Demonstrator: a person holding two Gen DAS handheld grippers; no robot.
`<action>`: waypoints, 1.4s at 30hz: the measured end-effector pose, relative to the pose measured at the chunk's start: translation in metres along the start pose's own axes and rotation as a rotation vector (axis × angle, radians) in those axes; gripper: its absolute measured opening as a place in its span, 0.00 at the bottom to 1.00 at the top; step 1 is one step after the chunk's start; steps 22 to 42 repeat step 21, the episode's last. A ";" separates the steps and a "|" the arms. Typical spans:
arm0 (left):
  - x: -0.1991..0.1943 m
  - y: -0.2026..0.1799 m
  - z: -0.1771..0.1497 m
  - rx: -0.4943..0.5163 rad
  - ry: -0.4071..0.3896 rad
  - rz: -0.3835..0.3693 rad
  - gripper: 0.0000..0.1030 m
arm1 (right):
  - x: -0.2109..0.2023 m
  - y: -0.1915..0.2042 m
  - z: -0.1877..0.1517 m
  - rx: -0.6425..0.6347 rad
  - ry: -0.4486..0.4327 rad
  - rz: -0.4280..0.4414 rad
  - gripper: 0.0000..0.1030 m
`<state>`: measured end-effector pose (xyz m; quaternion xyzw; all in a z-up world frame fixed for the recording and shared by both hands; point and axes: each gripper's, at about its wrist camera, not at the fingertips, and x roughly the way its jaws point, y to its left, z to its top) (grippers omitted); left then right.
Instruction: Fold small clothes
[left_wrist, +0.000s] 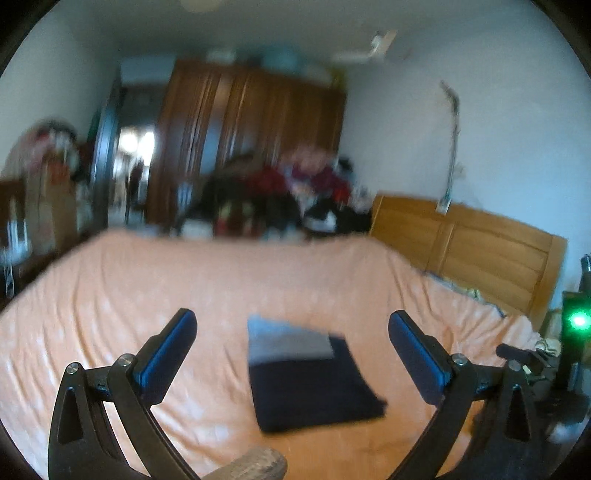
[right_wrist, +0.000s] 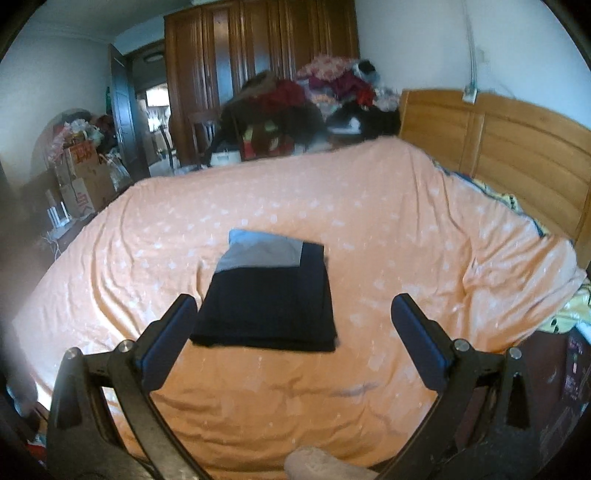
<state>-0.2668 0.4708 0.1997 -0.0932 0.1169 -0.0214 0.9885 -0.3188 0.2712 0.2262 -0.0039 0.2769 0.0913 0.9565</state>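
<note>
We see a folded garment (right_wrist: 267, 295) lying flat on the orange bedspread (right_wrist: 369, 229), near the middle of the bed, well apart from the wooden headboard (right_wrist: 498, 147). The garment is a neat, nearly rectangular pack of soft cloth, mostly very dark navy or black, with a grey and light blue band along the edge farther from us. The bedspread is thin cotton-like fabric with small pale spots and many soft wrinkles. Our left gripper (left_wrist: 291, 332) is spread wide and holds nothing; its black fingers with blue pads stand above the near side of the garment, not touching it. Our right gripper (right_wrist: 293, 314) is also wide open and empty, just before the garment's near edge. A cardboard box (right_wrist: 83, 177) left of the bed carries red printing, but we cannot read it.
</note>
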 end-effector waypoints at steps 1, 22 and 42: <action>0.006 0.001 -0.004 -0.003 0.026 0.005 1.00 | 0.000 0.001 -0.005 0.006 0.014 0.000 1.00; 0.030 -0.005 -0.040 0.011 0.135 -0.018 1.00 | -0.004 0.011 -0.016 -0.025 0.045 0.038 0.97; 0.030 -0.005 -0.040 0.011 0.135 -0.018 1.00 | -0.004 0.011 -0.016 -0.025 0.045 0.038 0.97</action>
